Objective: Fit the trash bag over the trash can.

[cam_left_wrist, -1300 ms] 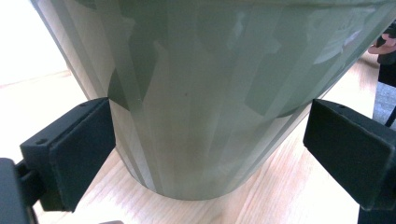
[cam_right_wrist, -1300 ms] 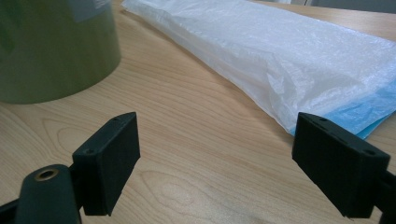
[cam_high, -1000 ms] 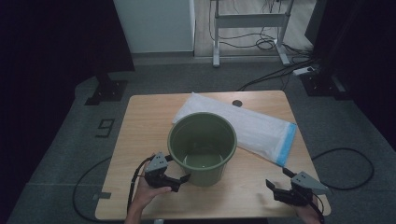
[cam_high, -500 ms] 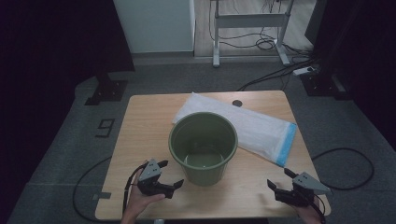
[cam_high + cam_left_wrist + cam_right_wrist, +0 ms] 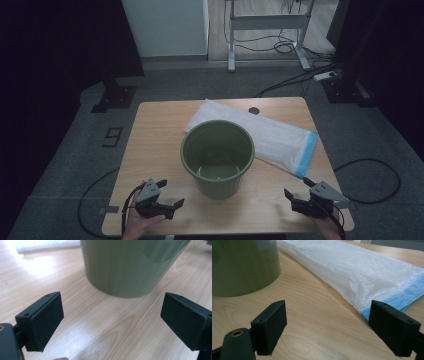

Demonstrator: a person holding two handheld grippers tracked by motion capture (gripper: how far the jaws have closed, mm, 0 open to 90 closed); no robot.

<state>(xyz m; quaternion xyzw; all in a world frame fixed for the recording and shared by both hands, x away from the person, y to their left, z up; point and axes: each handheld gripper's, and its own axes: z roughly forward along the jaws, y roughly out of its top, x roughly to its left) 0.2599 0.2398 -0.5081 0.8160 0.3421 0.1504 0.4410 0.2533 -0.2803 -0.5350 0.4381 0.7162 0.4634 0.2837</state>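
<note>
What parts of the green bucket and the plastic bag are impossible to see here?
- Bucket rim: cut off by the top edge in the left gripper view.
- Bag near edge: hidden behind the bucket in the high view.
- Any print on the bag: too small to tell.
</note>
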